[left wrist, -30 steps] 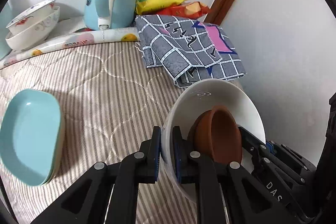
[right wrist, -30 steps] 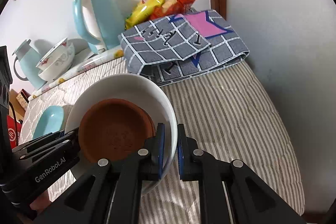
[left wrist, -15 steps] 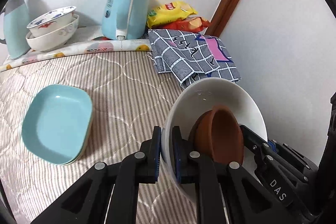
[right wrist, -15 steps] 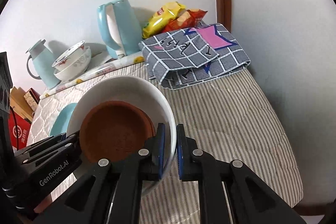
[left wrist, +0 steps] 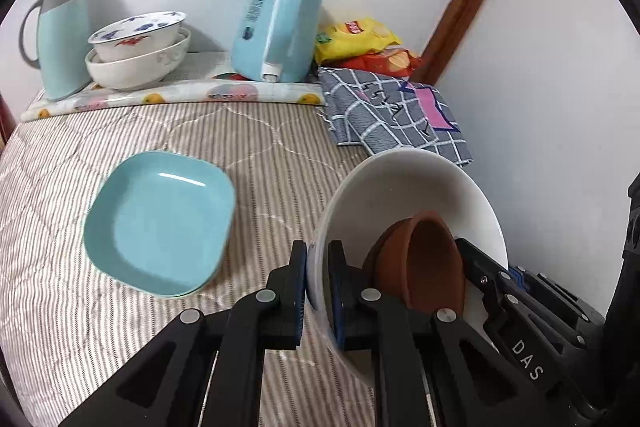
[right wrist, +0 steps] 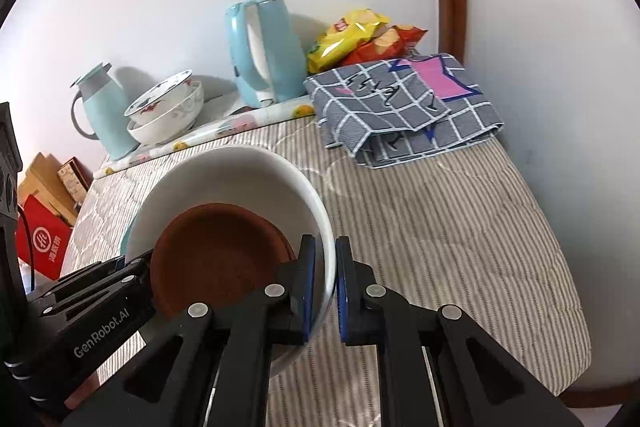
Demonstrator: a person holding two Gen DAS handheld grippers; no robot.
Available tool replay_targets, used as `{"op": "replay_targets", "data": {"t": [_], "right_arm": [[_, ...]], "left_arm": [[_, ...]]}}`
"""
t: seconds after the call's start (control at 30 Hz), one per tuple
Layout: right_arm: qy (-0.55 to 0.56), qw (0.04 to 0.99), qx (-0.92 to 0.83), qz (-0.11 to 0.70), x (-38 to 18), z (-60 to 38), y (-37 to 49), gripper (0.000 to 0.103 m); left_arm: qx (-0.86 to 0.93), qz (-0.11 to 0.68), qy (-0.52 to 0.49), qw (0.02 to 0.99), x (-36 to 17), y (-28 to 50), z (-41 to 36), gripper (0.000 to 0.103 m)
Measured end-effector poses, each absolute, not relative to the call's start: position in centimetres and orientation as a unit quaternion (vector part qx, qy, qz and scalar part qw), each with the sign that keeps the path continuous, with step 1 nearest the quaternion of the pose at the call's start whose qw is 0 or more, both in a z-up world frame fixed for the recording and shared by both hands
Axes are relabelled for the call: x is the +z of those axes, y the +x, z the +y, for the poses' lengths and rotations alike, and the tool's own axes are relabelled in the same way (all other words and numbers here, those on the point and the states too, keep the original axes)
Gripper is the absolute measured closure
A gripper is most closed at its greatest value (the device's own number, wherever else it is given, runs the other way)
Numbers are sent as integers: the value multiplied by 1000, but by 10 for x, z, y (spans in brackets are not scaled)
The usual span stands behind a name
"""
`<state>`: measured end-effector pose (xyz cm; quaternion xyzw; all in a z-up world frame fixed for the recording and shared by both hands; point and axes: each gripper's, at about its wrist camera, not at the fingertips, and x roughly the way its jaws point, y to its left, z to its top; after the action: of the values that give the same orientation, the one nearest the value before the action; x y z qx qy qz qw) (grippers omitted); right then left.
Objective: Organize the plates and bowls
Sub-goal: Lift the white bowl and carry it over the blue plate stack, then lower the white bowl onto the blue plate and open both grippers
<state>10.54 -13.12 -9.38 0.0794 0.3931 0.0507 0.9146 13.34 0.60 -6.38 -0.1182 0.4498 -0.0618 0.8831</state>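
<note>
White bowl (left wrist: 404,187) gripped at opposite rims by left gripper (left wrist: 318,291) and right gripper (right wrist: 325,285), jaws narrow on rim; brown bowl (right wrist: 216,255) nested inside; teal plates (left wrist: 160,219) seen left on striped quilt (right wrist: 440,235)

left wrist: close, faces right | right wrist: faces left | shared: white bowl (left wrist: 404,195)

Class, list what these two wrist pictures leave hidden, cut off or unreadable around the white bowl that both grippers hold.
- White bowl underside: left wrist view, behind its own wall and the left hand-held gripper.
- Teal plate: right wrist view, only a sliver past the bowl rim.
- Brown dishes: how many are nested is unclear; rims overlap.
- Kettle label: left wrist view, too small to read.
- Right hand-held gripper: body cut off by the bottom edge.
</note>
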Motion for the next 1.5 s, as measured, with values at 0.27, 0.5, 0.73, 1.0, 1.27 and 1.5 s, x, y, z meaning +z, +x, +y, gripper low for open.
{"op": "replay_targets", "data": {"t": [0.27,0.5,0.73,1.0,1.27,1.5], "right_arm": [[77,913,66,395,-90,-101,110,94],[69,914,74,392,-86,-73,114,94],[68,914,78,392,-85,-50,120,94],[66,914,84,392,-85,-29,127,94],[71,912,90,395,-87,-15,141,94],[73,907,97,404,-97,-2,157,94]], "left_arm": [[-47,444,-124,886,-63,131,37,92],[-40,439,-131,888,-62,129,63,92],[-36,440,-137,887,-63,133,87,92],[-33,441,-136,886,-62,139,108,92],[-26,448,-131,884,-66,151,123,92],[-18,462,-136,876,-78,165,137,92]]}}
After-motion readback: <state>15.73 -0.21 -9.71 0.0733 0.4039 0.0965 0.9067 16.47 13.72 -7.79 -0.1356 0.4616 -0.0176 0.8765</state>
